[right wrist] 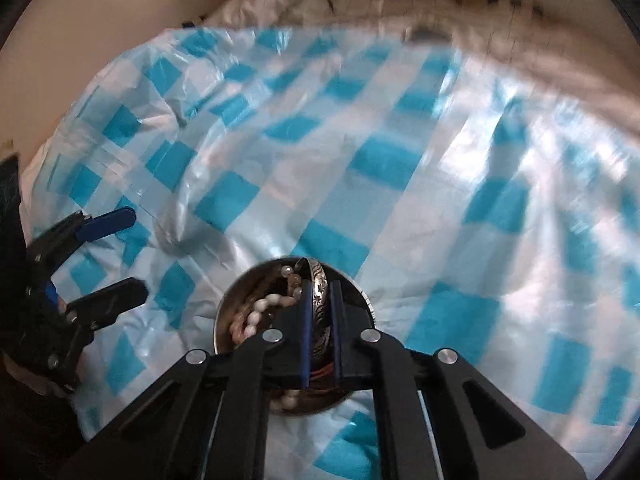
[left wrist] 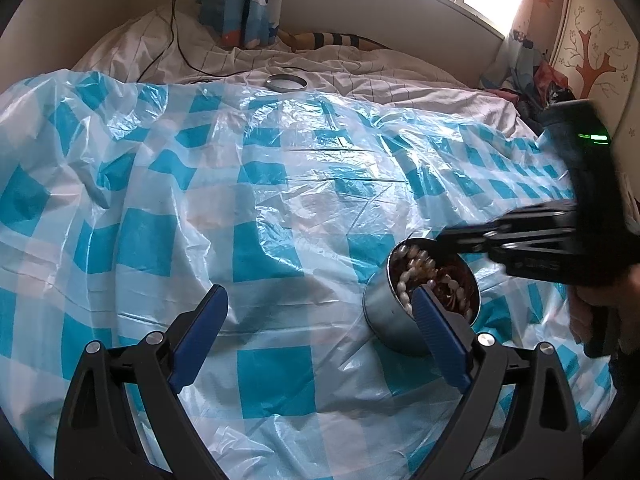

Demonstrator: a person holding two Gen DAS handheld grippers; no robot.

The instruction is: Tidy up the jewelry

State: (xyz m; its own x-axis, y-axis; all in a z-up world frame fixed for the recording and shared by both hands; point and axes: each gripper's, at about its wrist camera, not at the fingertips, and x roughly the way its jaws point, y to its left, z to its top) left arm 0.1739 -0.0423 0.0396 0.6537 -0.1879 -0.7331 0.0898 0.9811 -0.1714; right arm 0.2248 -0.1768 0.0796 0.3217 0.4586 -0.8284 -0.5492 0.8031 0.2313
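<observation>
Silver engraved bangle [right wrist: 320,300] clamped edge-on between right gripper [right wrist: 320,312] pads, just above tin [left wrist: 384,312] of pearl beads [right wrist: 260,312] | left gripper [left wrist: 320,336] jaws apart beside tin | advice: lift straight, avoid snagging strands
</observation>
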